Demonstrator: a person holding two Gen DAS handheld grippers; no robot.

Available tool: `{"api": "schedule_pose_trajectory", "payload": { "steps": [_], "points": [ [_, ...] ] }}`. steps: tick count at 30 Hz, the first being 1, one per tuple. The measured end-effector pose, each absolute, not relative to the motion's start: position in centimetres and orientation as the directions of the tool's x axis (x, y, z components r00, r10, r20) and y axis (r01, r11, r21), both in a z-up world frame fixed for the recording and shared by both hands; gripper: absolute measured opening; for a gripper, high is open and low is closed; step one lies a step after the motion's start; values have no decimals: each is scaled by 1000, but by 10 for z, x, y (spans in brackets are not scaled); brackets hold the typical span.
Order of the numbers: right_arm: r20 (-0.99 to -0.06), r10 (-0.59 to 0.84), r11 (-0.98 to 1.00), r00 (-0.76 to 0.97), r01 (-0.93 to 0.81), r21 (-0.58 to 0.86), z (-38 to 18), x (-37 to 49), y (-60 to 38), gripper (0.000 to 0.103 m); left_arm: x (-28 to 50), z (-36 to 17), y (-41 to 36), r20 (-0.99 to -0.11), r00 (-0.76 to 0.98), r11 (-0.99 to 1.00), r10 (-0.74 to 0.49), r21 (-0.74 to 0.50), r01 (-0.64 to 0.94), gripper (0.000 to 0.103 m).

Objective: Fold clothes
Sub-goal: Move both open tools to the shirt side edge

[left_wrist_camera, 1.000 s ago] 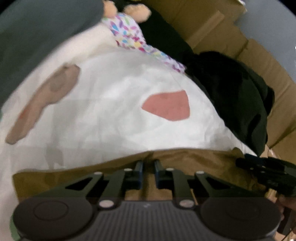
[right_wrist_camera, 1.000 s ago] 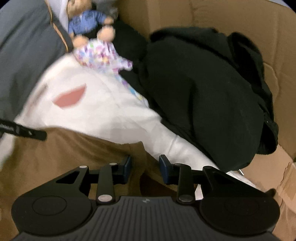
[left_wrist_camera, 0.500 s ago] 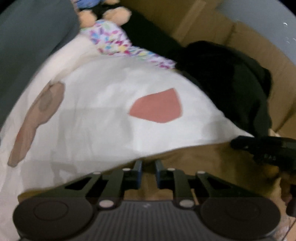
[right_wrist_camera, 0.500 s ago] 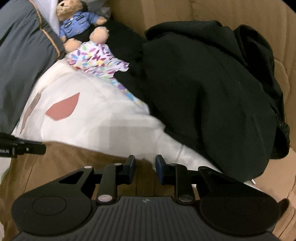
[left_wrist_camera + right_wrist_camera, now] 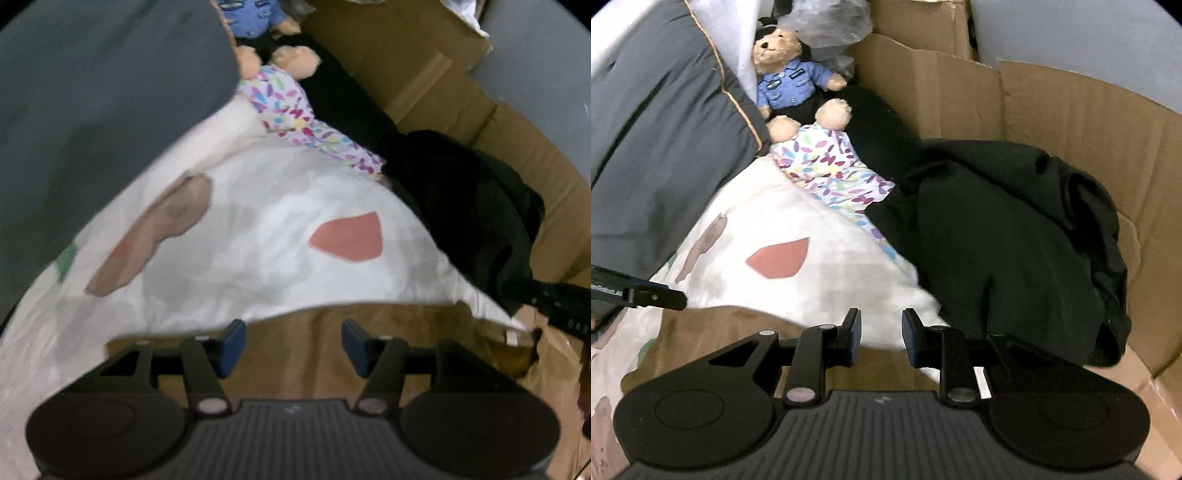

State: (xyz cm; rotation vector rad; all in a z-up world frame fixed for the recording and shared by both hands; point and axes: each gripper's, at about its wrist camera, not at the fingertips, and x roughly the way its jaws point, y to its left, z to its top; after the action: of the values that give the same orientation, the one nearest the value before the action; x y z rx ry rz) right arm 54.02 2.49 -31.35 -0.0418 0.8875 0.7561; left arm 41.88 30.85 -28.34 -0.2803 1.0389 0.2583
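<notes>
Left claw (image 5: 290, 345): jaws wide apart and opening, blue pads clear of cloth, nothing between them. It hangs over a tan garment (image 5: 388, 354) spread flat at the near edge of the bed. Left view is soft with blur; the garment's seams and type are hard to make out. A small white tag shows at its right edge.

Right claw (image 5: 881, 336): jaws a narrow gap apart and opening, nothing visibly pinched; the tan garment lies under and behind its fingers. Its near end is cut off by the claw body in both views.

Beyond the tan garment: a white sheet (image 5: 812, 280) with a pink patch (image 5: 777, 256) and brownish prints, blurred in places. A dark heap of clothes (image 5: 1008, 240) lies to the right against a cardboard wall (image 5: 1089, 122); its folds are too dark to separate into single pieces. A floral-print cloth (image 5: 827, 166) rests at the far end of the sheet, partly over the legs of a teddy bear (image 5: 786, 77) in a blue shirt. A grey pillow (image 5: 661, 140) fills the left side, cut by the frame.

Each claw shows only as a dark tip at the edge of the other's view.
</notes>
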Motion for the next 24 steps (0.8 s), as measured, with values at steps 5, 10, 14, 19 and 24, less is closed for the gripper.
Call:
{"api": "schedule_pose_trajectory", "payload": {
  "steps": [5,10,14,19,24],
  "points": [
    [-724,566,744,395,-623,242,-292,508,19,35,380,-278,330,-907,418,940,43,-105,-325,58],
    [-747,539,733,388,-653,190,-273,478,27,40,343,-274,342,-896,444,924,20,-152,-350,56],
    [-766,552,706,331,-674,217,-252,476,37,41,324,-273,350,-915,403,926,22,-133,-354,54],
    [-787,520,694,331,-701,164,-186,483,51,52,304,-262,364,-894,448,927,-12,-178,-329,54],
    [-818,446,657,364,-753,23,-129,483,78,64,289,-258,370,-881,474,922,-11,-192,-335,54]
  ]
}}
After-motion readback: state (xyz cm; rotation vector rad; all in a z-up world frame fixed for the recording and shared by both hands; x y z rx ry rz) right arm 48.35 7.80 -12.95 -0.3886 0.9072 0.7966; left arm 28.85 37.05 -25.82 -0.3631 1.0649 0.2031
